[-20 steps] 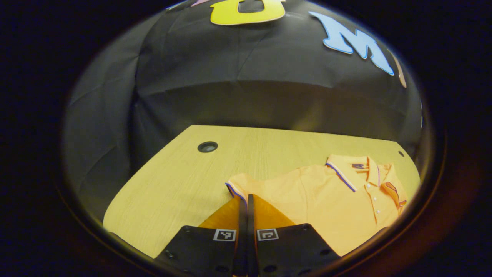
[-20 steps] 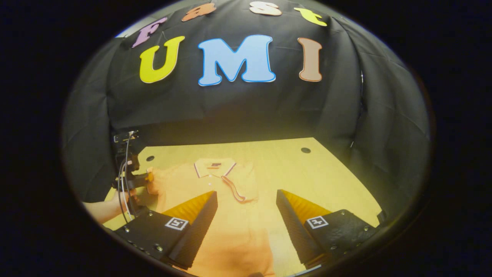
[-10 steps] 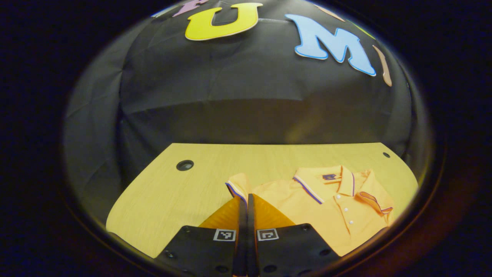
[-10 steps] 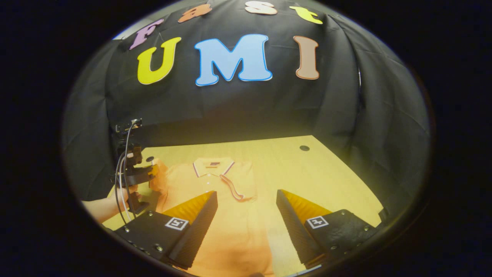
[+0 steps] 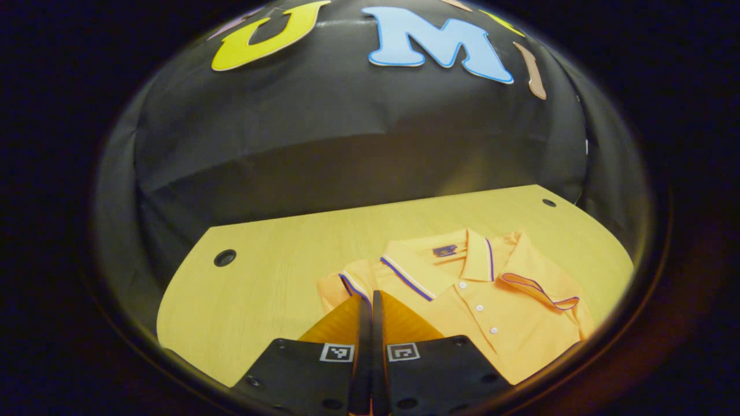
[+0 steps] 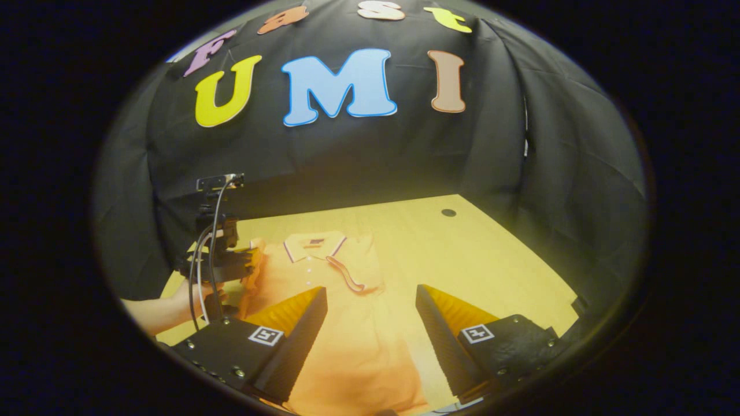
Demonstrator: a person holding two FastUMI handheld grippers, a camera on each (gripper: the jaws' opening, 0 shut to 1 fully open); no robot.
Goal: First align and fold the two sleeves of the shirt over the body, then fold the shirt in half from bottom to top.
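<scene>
Your left gripper [image 5: 371,300] clenches the sleeve [image 5: 354,282]; right gripper [image 6: 371,300] released. A shallow pinch risks slipping, bunching the shirt [image 6: 335,323].

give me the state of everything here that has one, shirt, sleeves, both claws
shirt: lying face up on the table, collar buttoned, bottom not yet folded
right sleeve: folded over the body
left sleeve: pinched at its cuff, lifted off the table
left claw: shut on the left sleeve
right claw: open, above the shirt's lower half, holding nothing
</scene>
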